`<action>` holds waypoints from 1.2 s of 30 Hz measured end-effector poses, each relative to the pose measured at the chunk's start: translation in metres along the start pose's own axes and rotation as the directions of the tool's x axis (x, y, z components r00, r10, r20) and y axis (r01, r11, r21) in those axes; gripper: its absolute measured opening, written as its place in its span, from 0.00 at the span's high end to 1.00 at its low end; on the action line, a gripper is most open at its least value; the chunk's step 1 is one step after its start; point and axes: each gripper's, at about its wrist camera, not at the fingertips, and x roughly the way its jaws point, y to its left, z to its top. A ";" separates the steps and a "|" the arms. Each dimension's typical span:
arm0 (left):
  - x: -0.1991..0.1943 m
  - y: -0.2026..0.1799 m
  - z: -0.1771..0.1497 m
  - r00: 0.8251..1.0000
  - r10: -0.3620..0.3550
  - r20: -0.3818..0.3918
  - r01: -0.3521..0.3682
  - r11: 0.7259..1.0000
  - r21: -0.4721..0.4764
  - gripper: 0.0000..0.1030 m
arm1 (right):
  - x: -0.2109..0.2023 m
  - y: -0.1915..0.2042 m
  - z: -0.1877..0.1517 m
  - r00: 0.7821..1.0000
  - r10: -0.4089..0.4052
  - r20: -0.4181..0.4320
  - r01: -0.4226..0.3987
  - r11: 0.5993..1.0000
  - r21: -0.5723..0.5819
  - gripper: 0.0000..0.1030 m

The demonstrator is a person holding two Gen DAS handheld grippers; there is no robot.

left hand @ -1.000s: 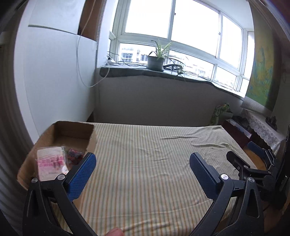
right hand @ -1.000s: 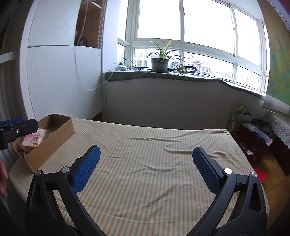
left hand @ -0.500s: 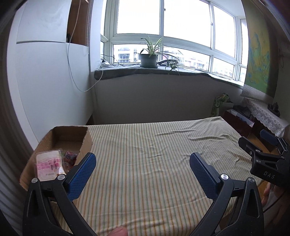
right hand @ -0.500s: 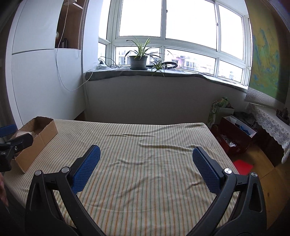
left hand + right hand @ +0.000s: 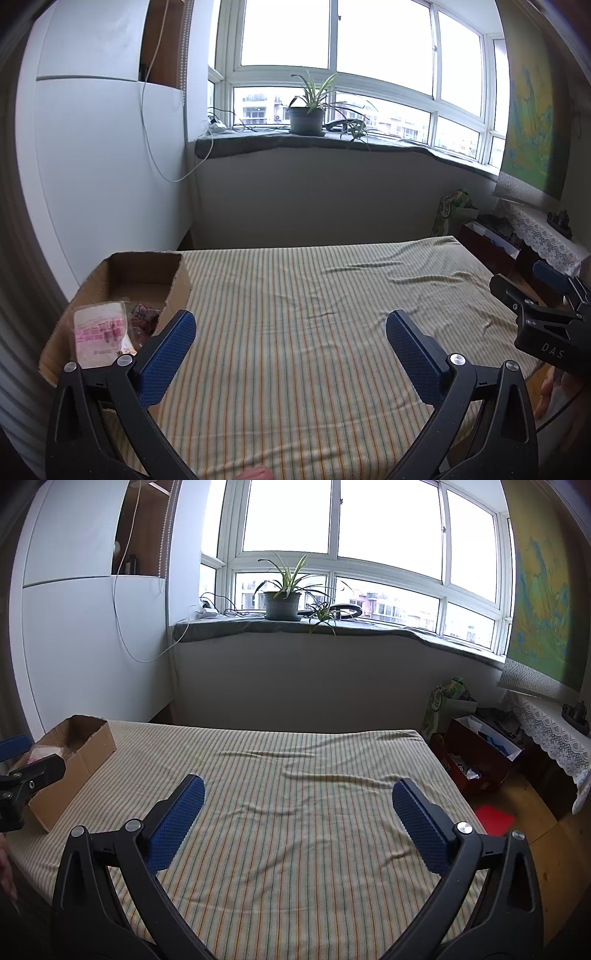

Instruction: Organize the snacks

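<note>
- Over at the left edge of the striped bed point(image 5: 314, 332) sits the cardboard box point(image 5: 147, 269), and the snacks are already in it: a pale packet with pink print point(image 5: 99, 334) propped at the near end, and a darker wrapped snack point(image 5: 146, 317) right beside it.
- Both tongs are spread wide and carrying nothing. The left tongs point(image 5: 291, 345) hang just right of the box; the right tongs point(image 5: 297, 821) hover over bare sheet, well apart from it.
- I can't spot any loose snack on the bed in either view, so my guess is the job is basically done, or the next item is out of frame.
- Biggest risk imo: the near wall of the box is just beside the left tongs' left pad point(image 5: 166, 354). A careless swing could clip that wall and shove the box toward the bed's edge.
- The pink packet looks like it's leaning, not lying flat, so a bump could tip it out.
- Soft, wrinkled bedding means the box isn't on firm footing; I'd expect it to slide or tilt easily.
- Both tongs sit close enough to show in each other's view, so they could knock together.
</note>
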 end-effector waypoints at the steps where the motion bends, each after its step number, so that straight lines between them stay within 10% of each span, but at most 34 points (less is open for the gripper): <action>1: 0.000 -0.001 0.000 1.000 0.001 0.000 -0.001 1.000 0.002 0.00 | 0.000 0.000 0.000 1.000 -0.001 0.000 0.001 1.000 -0.001 0.00; 36: -0.003 -0.008 -0.005 0.999 0.031 -0.010 -0.031 0.999 0.022 0.00 | 0.000 0.000 -0.001 1.000 -0.002 0.001 0.002 1.000 0.004 0.00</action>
